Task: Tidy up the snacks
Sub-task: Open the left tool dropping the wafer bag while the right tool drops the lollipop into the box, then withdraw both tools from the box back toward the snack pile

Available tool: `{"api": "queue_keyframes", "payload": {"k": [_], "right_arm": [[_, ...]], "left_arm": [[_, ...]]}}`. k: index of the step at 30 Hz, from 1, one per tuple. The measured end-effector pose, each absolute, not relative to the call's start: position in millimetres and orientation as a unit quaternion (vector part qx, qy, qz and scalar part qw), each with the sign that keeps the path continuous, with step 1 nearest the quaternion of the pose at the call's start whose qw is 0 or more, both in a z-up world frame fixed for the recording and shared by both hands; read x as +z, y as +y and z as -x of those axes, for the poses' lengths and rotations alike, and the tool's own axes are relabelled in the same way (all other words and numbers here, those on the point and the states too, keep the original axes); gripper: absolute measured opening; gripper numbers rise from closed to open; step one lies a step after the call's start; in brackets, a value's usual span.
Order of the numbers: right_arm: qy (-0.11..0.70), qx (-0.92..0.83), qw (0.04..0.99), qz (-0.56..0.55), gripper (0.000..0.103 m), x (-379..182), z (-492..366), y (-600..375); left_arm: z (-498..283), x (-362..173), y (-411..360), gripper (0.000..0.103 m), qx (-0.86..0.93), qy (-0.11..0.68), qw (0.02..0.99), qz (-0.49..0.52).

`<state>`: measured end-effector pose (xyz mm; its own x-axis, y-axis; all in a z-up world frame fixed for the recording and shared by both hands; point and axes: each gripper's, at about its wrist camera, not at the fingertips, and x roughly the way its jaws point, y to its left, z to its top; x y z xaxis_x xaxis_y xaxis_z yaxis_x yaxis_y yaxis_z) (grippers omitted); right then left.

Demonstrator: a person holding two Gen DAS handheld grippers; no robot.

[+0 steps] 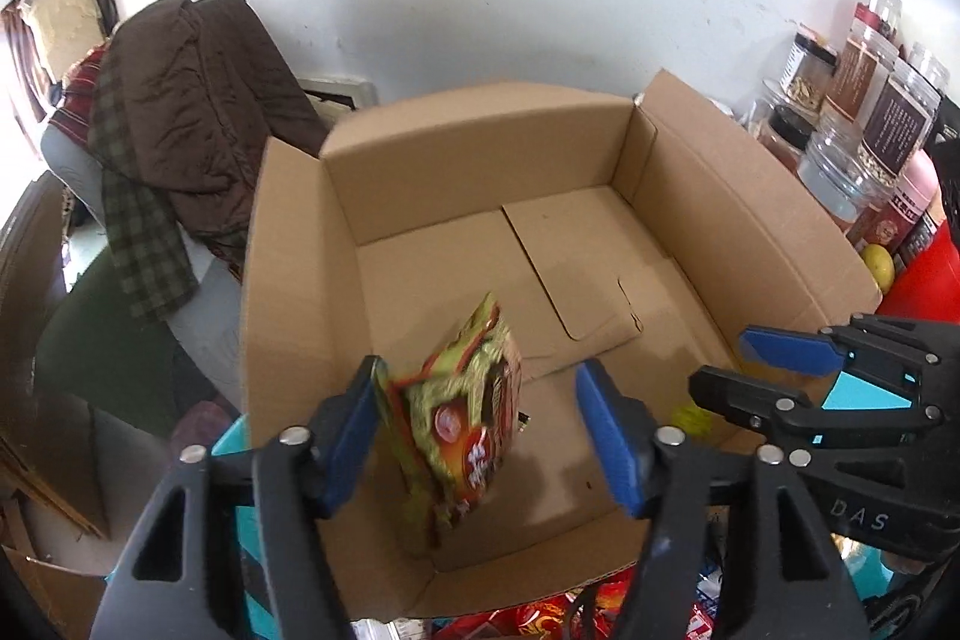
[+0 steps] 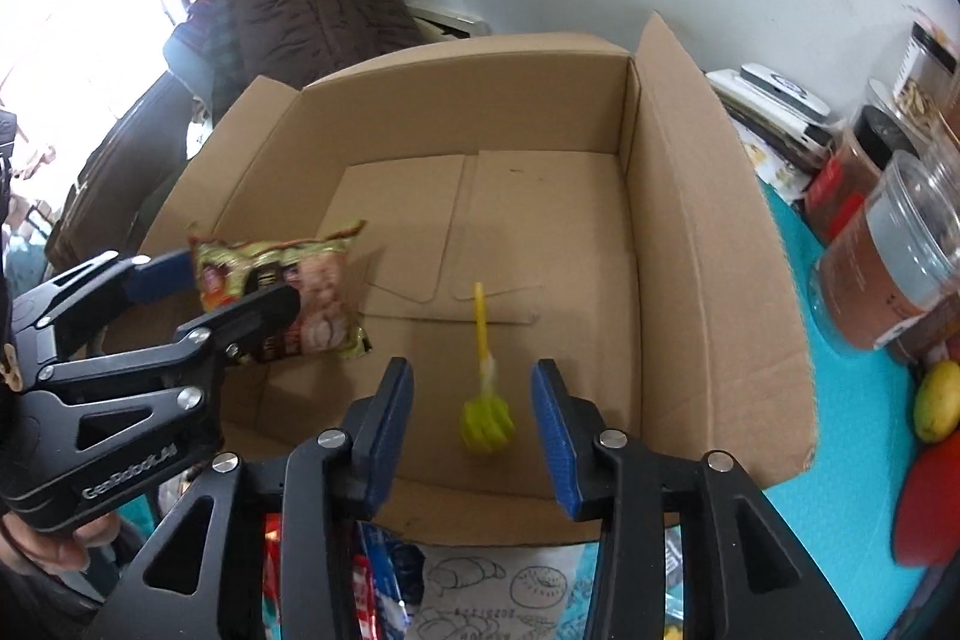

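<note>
An open cardboard box (image 1: 690, 244) (image 2: 708, 244) stands in front of both grippers. A green and red snack packet (image 1: 465, 415) (image 2: 288, 292) is in the air between the wide-open jaws of my left gripper (image 1: 480, 427) (image 2: 222, 283), over the box's near left corner; it looks blurred and touches the left pad at most. My right gripper (image 2: 471, 427) (image 1: 732, 367) is open over the box's near edge. Below it a yellow-green lollipop (image 2: 485, 409) with a yellow stick is blurred, in the air or on the box floor.
Jars and canisters (image 1: 870, 124) (image 2: 888, 244) crowd the table right of the box, with a yellow fruit (image 2: 936, 400) and a red object (image 2: 924, 508). More snack packets (image 2: 384, 580) lie below the box's near edge. A chair draped in brown clothes (image 1: 198, 100) stands to the left.
</note>
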<state>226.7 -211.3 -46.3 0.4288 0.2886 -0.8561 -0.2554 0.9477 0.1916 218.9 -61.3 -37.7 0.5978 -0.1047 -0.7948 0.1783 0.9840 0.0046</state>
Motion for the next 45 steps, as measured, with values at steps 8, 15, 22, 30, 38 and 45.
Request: {"api": "queue_keyframes", "payload": {"k": [8, 15, 22, 30, 38, 45], "right_arm": [[0.485, 0.15, 0.861, -0.01, 0.041, -25, -216, -213], [0.447, 0.144, 0.883, 0.002, 0.041, 7, -194, -210], [0.397, 0.142, 0.906, 0.024, 0.041, 46, -168, -201], [0.354, 0.145, 0.923, 0.039, 0.041, 80, -135, -192], [0.318, 0.141, 0.937, 0.045, 0.041, 101, -98, -190], [0.295, 0.131, 0.945, 0.046, 0.048, 109, -64, -188]], "left_arm": [[-210, -16, -58, 0.066, -0.085, 0.422, 0.902, -0.034], [-190, 16, -54, 0.066, -0.083, 0.393, 0.915, -0.03], [-161, 52, -45, 0.066, -0.075, 0.355, 0.932, -0.025], [-122, 84, -34, 0.066, -0.071, 0.321, 0.944, -0.016], [-83, 103, -27, 0.066, -0.077, 0.297, 0.952, -0.01], [-47, 111, -21, 0.08, -0.08, 0.268, 0.96, -0.013]]}}
